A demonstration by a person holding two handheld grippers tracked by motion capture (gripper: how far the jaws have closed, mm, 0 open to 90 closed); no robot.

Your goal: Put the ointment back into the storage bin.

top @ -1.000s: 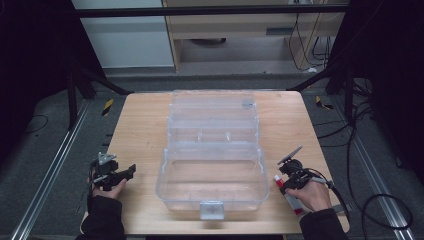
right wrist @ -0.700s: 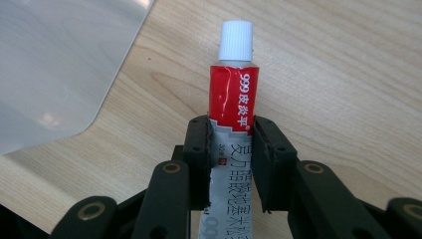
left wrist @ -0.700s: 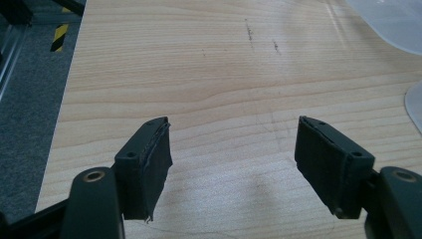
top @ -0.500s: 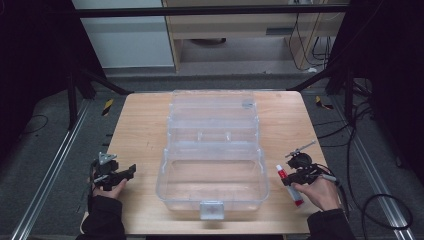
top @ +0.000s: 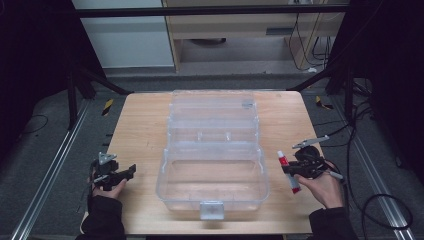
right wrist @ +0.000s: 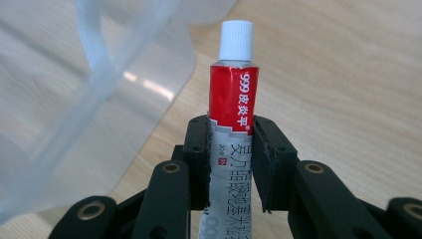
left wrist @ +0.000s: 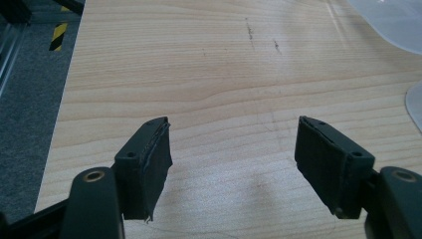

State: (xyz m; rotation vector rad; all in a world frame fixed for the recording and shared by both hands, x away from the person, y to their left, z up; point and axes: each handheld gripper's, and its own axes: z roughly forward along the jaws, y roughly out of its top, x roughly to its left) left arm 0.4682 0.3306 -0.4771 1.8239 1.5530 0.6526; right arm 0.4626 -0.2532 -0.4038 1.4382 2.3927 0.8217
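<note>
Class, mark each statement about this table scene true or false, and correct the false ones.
1. The right tool grips a red and white tube. True.
2. The tube's cap is black. False: it is white.
3. The left tool holds a pen. False: its jaws stand open with nothing between them, over the bare wooden table.
4. The clear plastic box lies open between the two tools. True.
5. The tube lies inside the box. False: it is held beside the box, outside it.
</note>
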